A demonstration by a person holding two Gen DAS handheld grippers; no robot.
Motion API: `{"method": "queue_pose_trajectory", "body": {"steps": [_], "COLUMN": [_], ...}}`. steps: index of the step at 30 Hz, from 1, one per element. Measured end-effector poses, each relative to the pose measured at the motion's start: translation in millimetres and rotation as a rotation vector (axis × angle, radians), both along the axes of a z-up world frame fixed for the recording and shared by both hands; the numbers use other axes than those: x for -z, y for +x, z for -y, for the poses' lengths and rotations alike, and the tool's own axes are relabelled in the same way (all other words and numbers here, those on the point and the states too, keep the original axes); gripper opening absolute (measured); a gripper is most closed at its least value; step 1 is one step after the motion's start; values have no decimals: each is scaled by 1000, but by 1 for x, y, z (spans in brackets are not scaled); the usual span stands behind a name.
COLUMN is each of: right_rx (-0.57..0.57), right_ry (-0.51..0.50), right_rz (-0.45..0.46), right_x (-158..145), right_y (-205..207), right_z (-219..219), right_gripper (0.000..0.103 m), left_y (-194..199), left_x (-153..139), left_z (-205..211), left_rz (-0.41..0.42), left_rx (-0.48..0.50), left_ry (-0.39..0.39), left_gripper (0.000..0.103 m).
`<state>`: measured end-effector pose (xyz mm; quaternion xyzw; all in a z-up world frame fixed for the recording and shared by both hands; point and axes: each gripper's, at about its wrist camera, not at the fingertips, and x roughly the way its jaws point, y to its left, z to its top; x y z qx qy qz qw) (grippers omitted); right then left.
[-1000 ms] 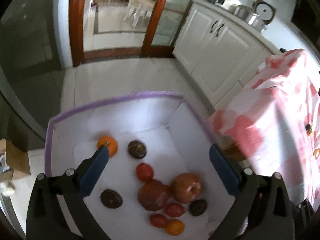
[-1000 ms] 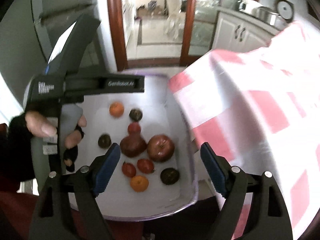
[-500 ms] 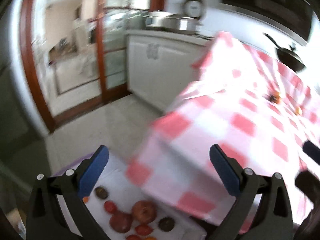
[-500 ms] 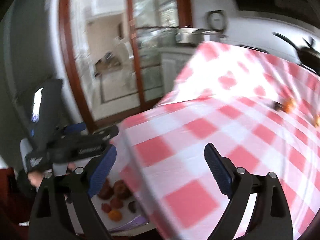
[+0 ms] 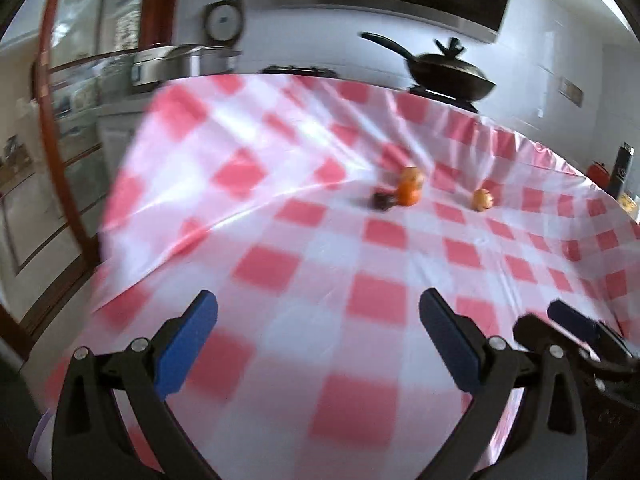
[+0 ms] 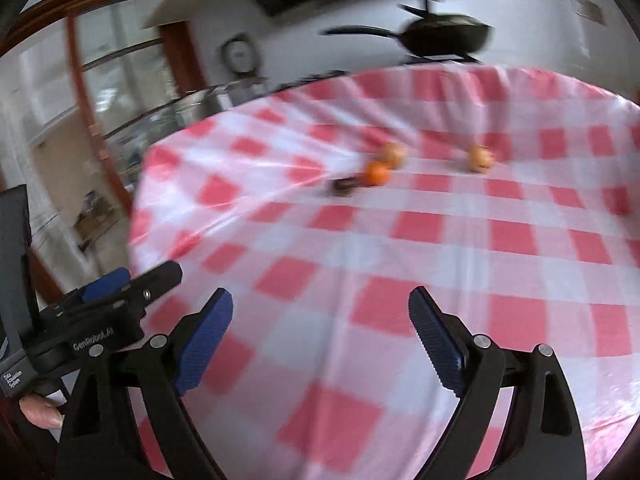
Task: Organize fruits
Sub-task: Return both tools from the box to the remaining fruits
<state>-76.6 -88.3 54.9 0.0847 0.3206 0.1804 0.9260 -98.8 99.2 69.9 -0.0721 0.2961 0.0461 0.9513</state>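
A table with a red-and-white checked cloth (image 5: 360,248) fills both wrist views. Far across it lie an orange fruit (image 5: 409,196) with a paler one (image 5: 413,174) right behind it, a small dark fruit (image 5: 382,201) on its left, and a yellowish fruit (image 5: 482,199) to the right. The right wrist view shows the same orange fruit (image 6: 377,173), dark fruit (image 6: 344,186) and yellowish fruit (image 6: 480,158). My left gripper (image 5: 318,300) is open and empty over the near cloth. Beside it, my right gripper (image 6: 320,296) is also open and empty. All the fruits are well ahead of both.
A black pan (image 5: 448,72) and steel pots (image 5: 180,64) stand on the counter behind the table. A wood-framed glass door (image 6: 80,128) is on the left. The cloth's edge (image 5: 116,216) drops off at the left. A dark bottle (image 5: 622,172) stands far right.
Both grippers swung up and right, away from the white box of fruits on the floor, to above the checked table. The box has left both views. Both stay open.
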Motion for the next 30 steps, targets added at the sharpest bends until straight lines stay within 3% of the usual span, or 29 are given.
{"method": "queue_pose_trajectory", "body": {"steps": [5,13,20,30], "right_rx": [91,195,251,304], "right_ry": [-21,-33,-43,-35], "right_rz": [-29,-79,-125,-169], "right_x": [-3,11,29,40], "right_y": [29,83,121,164], "right_z": [23,50,58,58], "right_gripper": [87,87,87,87], "left_y": [70,127,132,137], "left_x": [11,26,36,43], "left_z": [18,13,-3,-11], "left_rz": [-35,-30,2,-17], "left_rx": [12,-27,-12,34], "left_ry": [-67,-220,-365,-448], "left_gripper": [101,101,101,101]}}
